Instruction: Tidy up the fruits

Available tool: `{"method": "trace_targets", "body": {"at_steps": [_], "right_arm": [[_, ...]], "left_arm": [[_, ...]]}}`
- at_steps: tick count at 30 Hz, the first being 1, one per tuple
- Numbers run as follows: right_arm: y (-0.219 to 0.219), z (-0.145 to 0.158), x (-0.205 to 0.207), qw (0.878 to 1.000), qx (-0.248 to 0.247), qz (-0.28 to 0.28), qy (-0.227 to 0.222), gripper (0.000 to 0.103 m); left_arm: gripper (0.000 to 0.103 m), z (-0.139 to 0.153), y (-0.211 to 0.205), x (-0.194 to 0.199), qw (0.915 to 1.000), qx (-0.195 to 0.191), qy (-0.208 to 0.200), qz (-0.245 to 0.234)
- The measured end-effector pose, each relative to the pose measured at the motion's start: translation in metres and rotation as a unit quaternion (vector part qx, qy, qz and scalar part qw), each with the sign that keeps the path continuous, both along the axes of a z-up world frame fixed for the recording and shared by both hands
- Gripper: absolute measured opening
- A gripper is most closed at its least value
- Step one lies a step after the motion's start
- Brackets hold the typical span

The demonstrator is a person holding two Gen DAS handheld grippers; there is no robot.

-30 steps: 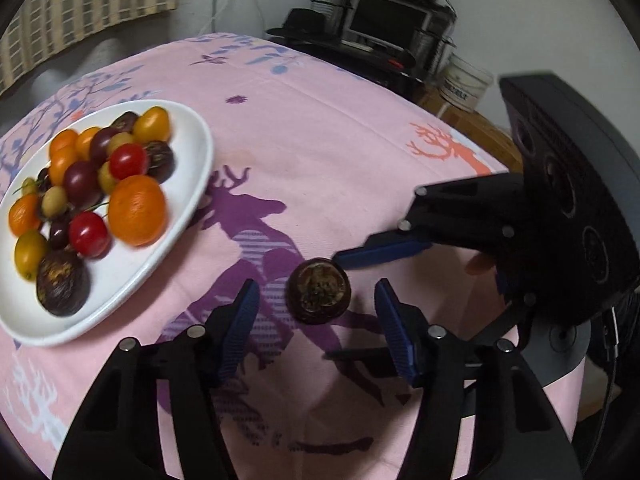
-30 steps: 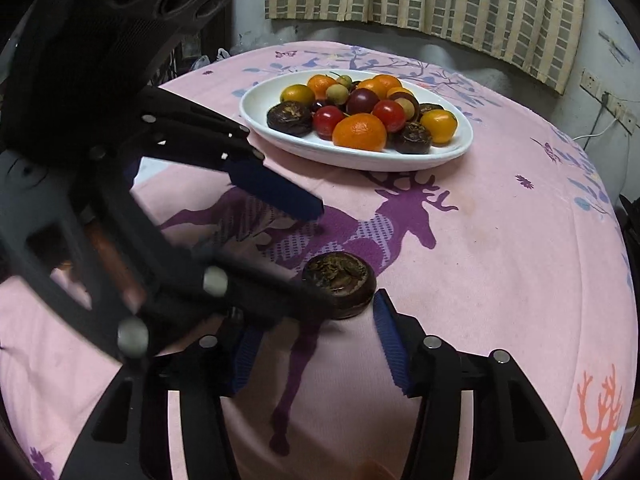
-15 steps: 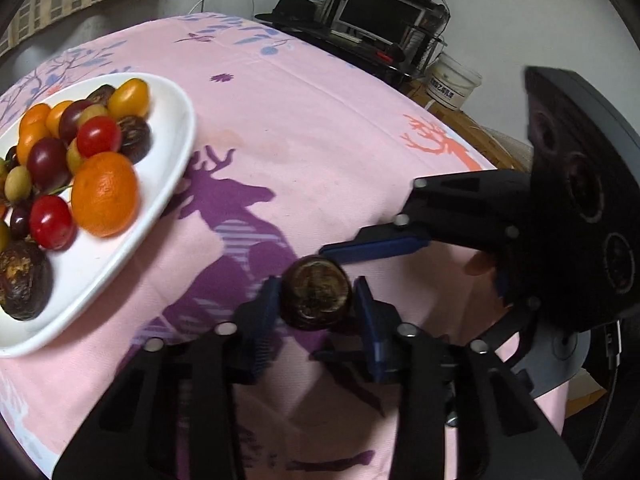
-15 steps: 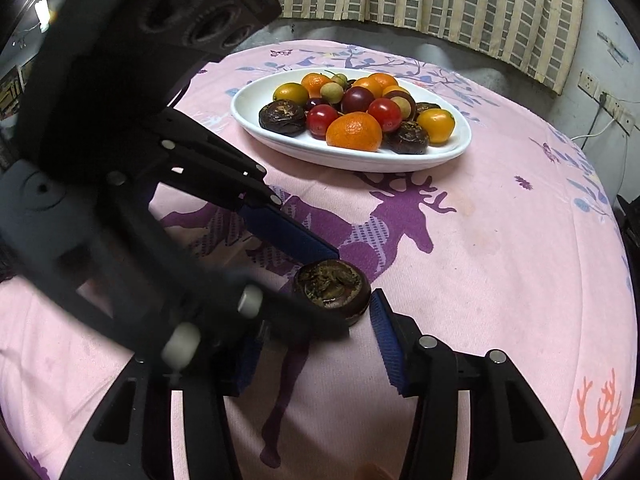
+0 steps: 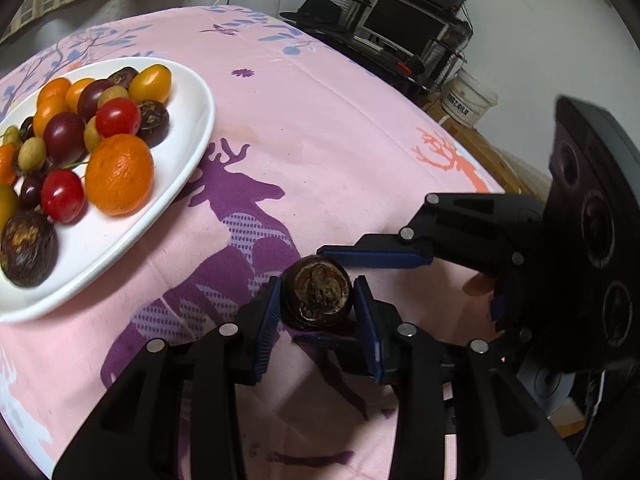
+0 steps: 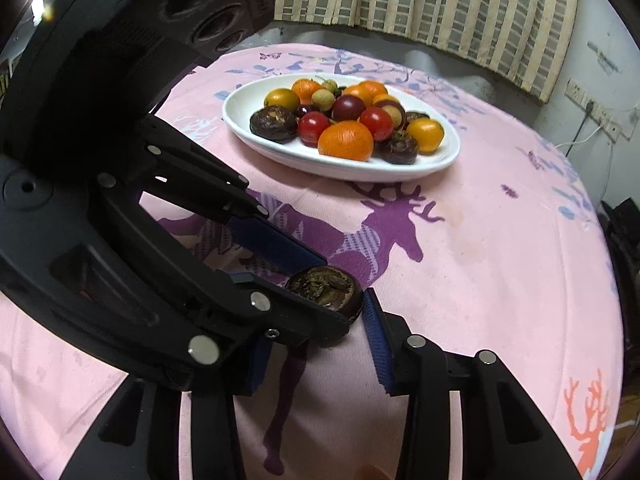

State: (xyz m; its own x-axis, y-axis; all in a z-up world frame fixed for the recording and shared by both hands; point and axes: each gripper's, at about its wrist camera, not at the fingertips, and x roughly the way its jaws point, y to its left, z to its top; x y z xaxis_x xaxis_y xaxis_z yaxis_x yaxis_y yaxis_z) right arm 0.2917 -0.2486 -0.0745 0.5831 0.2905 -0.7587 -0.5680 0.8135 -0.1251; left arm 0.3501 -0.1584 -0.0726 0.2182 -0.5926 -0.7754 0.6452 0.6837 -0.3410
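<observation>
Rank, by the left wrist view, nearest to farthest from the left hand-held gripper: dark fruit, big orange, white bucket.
1. Dark fruit: clamped in the left hand-held gripper.
2. Big orange: left, on the white plate.
3. White bucket: far right, beyond the table.

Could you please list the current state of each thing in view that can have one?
Left tool: shut on the dark brown round fruit.
Right tool: open, its fingers either side of that fruit.
Dark brown round fruit: gripped, over the pink deer-print tablecloth.
White oval plate: loaded with mixed fruit.
Large orange mandarin: resting on the plate.
</observation>
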Motion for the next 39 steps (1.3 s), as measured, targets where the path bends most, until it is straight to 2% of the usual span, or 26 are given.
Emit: {"method": "trace_targets", "body": {"at_steps": [6, 10, 17, 21, 23, 24, 25, 26, 27, 28, 30, 32, 35, 37, 39], "right_arm": [[0.014, 0.037, -0.018, 0.999, 0.021, 0.006, -0.047, 0.042], [0.036, 0.066, -0.007, 0.996, 0.021, 0.019, -0.081, 0.041], [0.068, 0.084, 0.053, 0.994, 0.029, 0.024, -0.099, 0.041], [0.077, 0.077, 0.096, 0.994, 0.043, 0.018, -0.098, 0.041], [0.081, 0.069, 0.114, 0.995, 0.05, 0.018, -0.088, 0.048], [0.084, 0.065, 0.117, 0.995, 0.047, 0.015, -0.087, 0.072], [0.086, 0.064, 0.115, 0.995, 0.043, 0.009, -0.091, 0.086], [0.085, 0.065, 0.108, 0.994, 0.043, 0.004, -0.096, 0.099], [0.084, 0.067, 0.1, 0.994, 0.045, 0.002, -0.098, 0.099], [0.083, 0.069, 0.093, 0.994, 0.044, 0.001, -0.098, 0.099], [0.078, 0.073, 0.073, 0.995, 0.03, -0.018, -0.095, 0.099], [0.073, 0.077, 0.049, 0.995, 0.018, -0.041, -0.091, 0.099], [0.063, 0.08, 0.009, 0.994, 0.019, -0.07, -0.084, 0.099], [0.056, 0.08, -0.015, 0.993, 0.027, -0.085, -0.081, 0.099], [0.049, 0.078, -0.037, 0.991, 0.027, -0.1, -0.086, 0.099]], "left_arm": [[0.036, 0.041, 0.022, -0.022, 0.999, -0.013, -0.041, 0.013], [0.036, 0.075, 0.044, -0.018, 0.9966, -0.018, -0.075, 0.03], [0.036, 0.107, 0.074, 0.037, 0.9929, -0.004, -0.105, 0.055], [0.036, 0.102, 0.086, 0.08, 0.992, -0.012, -0.096, 0.081], [0.036, 0.091, 0.093, 0.101, 0.9905, -0.017, -0.076, 0.114], [0.04, 0.085, 0.095, 0.109, 0.9882, -0.012, -0.072, 0.135], [0.048, 0.081, 0.099, 0.114, 0.984, -0.001, -0.074, 0.162], [0.072, 0.078, 0.104, 0.114, 0.9792, 0.013, -0.08, 0.186], [0.094, 0.079, 0.108, 0.112, 0.9719, 0.031, -0.089, 0.216], [0.096, 0.082, 0.116, 0.104, 0.9612, 0.046, -0.109, 0.249], [0.098, 0.092, 0.131, 0.083, 0.9479, 0.055, -0.14, 0.281], [0.098, 0.098, 0.143, 0.062, 0.9364, 0.072, -0.146, 0.311], [0.098, 0.101, 0.159, 0.025, 0.9292, 0.098, -0.14, 0.327], [0.098, 0.101, 0.167, 0.0, 0.9207, 0.116, -0.14, 0.345], [0.098, 0.099, 0.177, -0.026, 0.9157, 0.117, -0.141, 0.358]]}}
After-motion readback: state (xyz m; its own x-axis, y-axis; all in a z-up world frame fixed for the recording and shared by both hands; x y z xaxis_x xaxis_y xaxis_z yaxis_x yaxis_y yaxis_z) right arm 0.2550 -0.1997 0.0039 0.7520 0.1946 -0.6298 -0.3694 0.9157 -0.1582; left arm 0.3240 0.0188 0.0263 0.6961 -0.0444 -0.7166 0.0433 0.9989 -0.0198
